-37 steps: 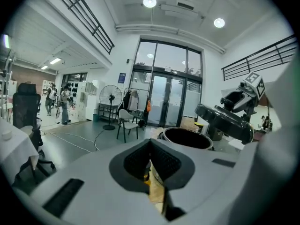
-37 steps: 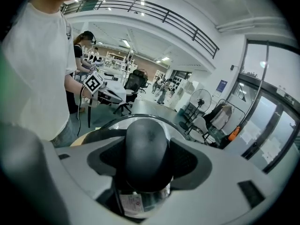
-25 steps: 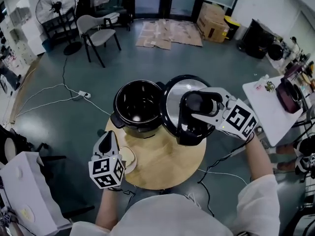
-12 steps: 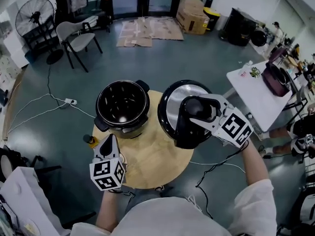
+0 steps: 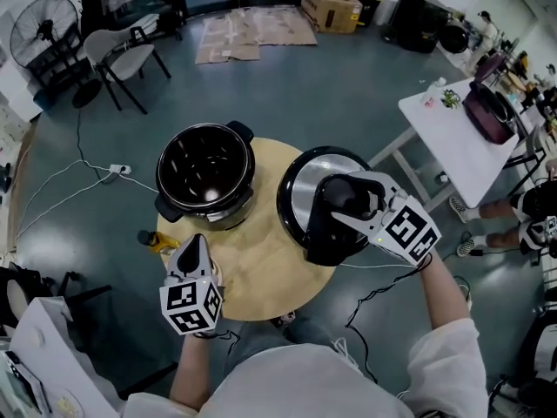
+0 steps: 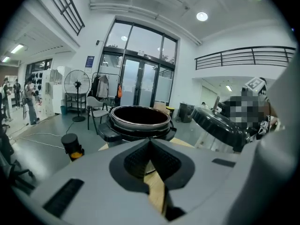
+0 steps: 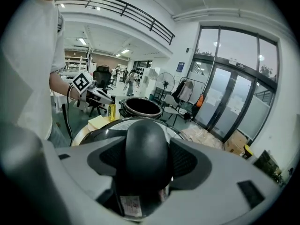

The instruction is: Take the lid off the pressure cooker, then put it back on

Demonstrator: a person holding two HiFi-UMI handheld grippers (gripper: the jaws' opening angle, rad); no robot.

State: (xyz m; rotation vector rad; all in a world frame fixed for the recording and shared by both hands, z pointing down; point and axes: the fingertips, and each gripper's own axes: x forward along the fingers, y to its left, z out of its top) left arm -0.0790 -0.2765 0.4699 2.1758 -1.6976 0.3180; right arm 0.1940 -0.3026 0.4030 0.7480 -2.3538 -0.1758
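Observation:
The open black pressure cooker pot (image 5: 204, 175) stands at the back left of the round wooden table (image 5: 261, 273). Its lid (image 5: 303, 190), steel inside and black-rimmed, hangs tilted over the table's right edge, apart from the pot. My right gripper (image 5: 346, 205) is shut on the lid's black handle (image 7: 143, 146). My left gripper (image 5: 193, 244) hovers over the table's front left, jaws together and empty, pointing toward the pot (image 6: 140, 118). From the left gripper view the lid (image 6: 220, 125) shows to the right of the pot.
A small yellow bottle with a black cap (image 5: 155, 240) stands at the table's left edge. A white side table (image 5: 452, 142) sits to the right. A chair (image 5: 122, 55), a fan (image 5: 39, 24) and floor cables (image 5: 78, 177) lie beyond.
The lid, held by my right gripper, has moved right and down, away from the pot's rim toward the table's right edge. My left gripper has shifted a little over the table's front.

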